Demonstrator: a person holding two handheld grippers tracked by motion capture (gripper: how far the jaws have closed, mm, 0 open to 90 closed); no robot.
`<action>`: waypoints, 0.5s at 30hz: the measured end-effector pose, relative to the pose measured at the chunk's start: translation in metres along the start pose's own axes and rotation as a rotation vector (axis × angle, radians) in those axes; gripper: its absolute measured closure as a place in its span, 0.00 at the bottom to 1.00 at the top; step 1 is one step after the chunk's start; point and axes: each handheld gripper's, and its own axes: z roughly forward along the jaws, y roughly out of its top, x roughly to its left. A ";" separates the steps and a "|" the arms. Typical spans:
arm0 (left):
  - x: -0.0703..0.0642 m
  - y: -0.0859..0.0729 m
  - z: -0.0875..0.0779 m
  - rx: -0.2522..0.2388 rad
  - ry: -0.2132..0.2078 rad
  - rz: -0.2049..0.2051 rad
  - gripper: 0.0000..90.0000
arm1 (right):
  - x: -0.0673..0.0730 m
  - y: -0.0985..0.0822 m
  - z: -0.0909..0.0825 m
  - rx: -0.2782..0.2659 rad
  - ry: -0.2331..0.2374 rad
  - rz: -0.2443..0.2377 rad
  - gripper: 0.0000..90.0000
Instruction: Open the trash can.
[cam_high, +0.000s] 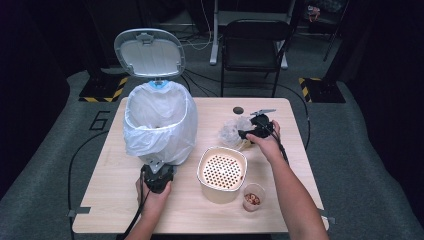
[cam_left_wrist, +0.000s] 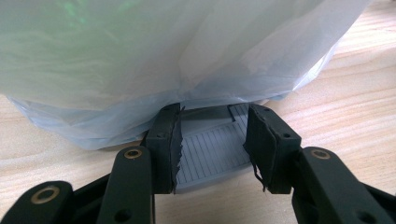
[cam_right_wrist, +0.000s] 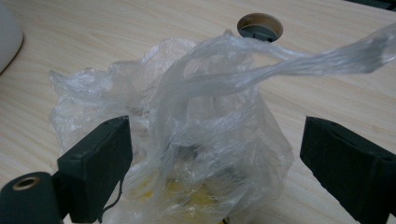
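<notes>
The left gripper (cam_high: 158, 175) clamps the grey pedal (cam_left_wrist: 212, 149) at the foot of the bin (cam_high: 159, 122), whose lid (cam_high: 149, 51) stands open. To its right sit a perforated pot (cam_high: 222, 172) and a small cup (cam_high: 253, 196). Farther right, the right gripper (cam_high: 250, 131) stands spread, the clear bag (cam_right_wrist: 196, 140) between its jaws, unpinched, its twisted neck rising away. The bin lies left of this gripper; the pot stands nearer the person than that path.
</notes>
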 end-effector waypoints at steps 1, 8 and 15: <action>0.000 0.000 0.000 0.000 0.000 0.000 0.62 | 0.000 -0.001 0.001 0.005 0.000 -0.001 0.11; 0.000 0.000 0.000 0.001 0.000 0.000 0.62 | 0.000 -0.009 0.013 0.054 -0.002 -0.009 0.15; 0.000 0.000 0.000 -0.002 0.002 -0.002 0.62 | 0.001 -0.012 0.018 0.083 -0.013 -0.033 0.17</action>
